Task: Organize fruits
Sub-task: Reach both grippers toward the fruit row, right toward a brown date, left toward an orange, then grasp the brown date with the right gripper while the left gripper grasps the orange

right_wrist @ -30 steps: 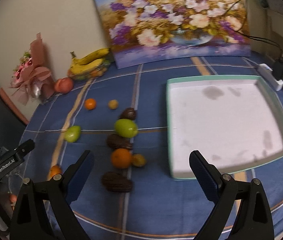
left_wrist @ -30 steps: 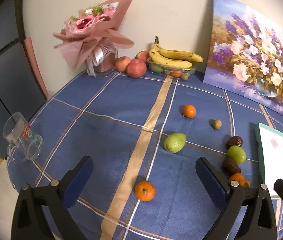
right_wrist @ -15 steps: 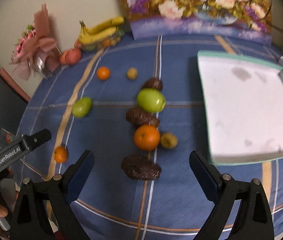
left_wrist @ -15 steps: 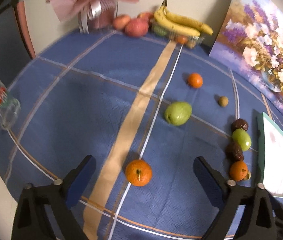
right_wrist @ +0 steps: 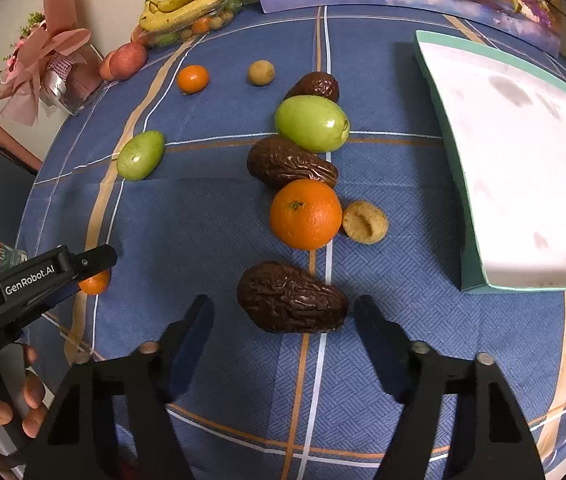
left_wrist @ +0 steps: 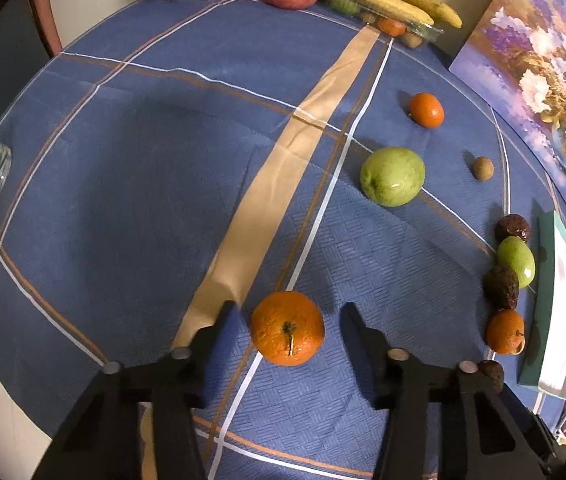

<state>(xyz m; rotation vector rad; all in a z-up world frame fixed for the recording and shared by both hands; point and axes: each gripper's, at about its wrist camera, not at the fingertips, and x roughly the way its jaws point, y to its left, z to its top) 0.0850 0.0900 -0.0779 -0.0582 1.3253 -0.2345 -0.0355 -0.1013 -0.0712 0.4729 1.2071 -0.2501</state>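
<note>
On the blue cloth | left gripper (left_wrist: 288, 312) wide around orange (left_wrist: 287, 328) | right gripper (right_wrist: 283, 310) wide around date (right_wrist: 291, 298) | squeeze softly, mid-fruit, so nothing rolls

- The right gripper (right_wrist: 283, 316) is hovering spread wide around a wrinkled dark-brown fruit (right_wrist: 292, 298).
- A round orange (right_wrist: 306, 214) is lying just beyond it, touching a tan dimpled fruit (right_wrist: 364, 222).

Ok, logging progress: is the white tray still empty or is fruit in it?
Empty. The white tray shows only its bare, stained floor in the right wrist view; the fruit, like the orange, lies on the tablecloth beside it.
</note>
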